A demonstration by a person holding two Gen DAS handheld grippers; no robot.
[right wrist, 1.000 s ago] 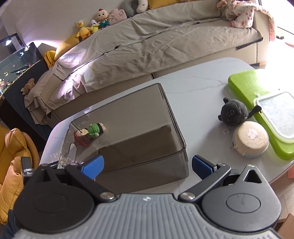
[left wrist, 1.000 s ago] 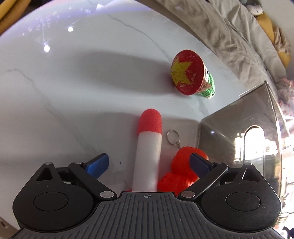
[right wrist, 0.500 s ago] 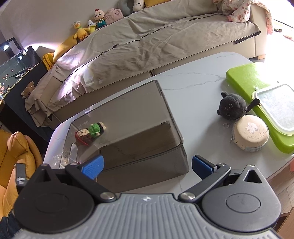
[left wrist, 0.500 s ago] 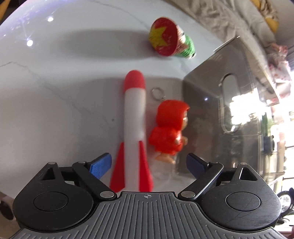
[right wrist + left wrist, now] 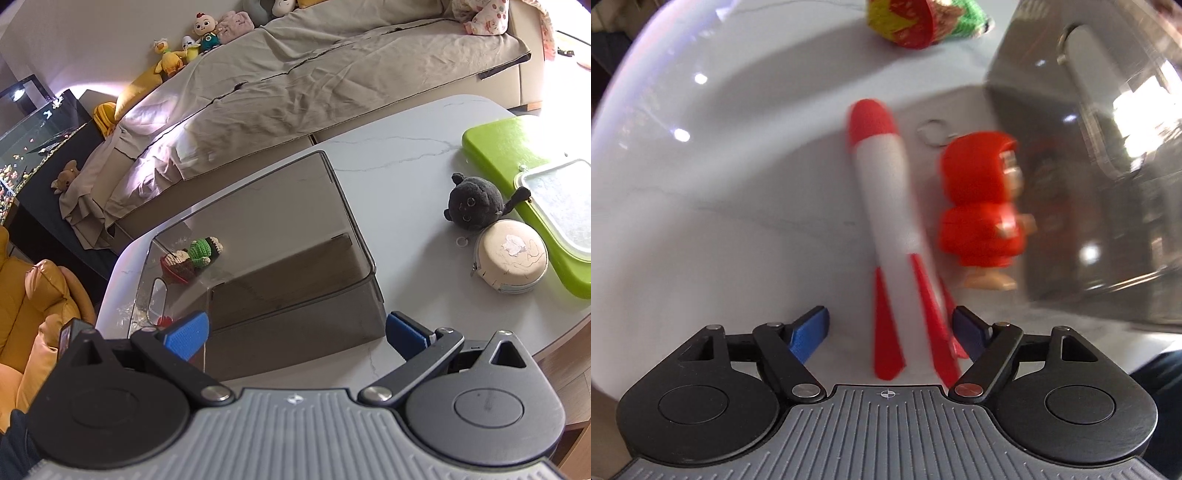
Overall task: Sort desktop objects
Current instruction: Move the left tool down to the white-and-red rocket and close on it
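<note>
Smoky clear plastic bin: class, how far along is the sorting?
Nothing looks done: the smoky clear plastic bin looks empty. In hand: the left gripper, jaws closing, straddles the red-and-white foam rocket's fins, not gripping. Left: red hooded figurine keychain, crocheted doll, black plush, round beige pouch.

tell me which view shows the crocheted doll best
The right wrist view: the crocheted doll shows whole, lying on the table behind the smoky bin, though tinted by its walls. The left wrist view gives only its red starred base and green body, cropped at the top edge.
</note>
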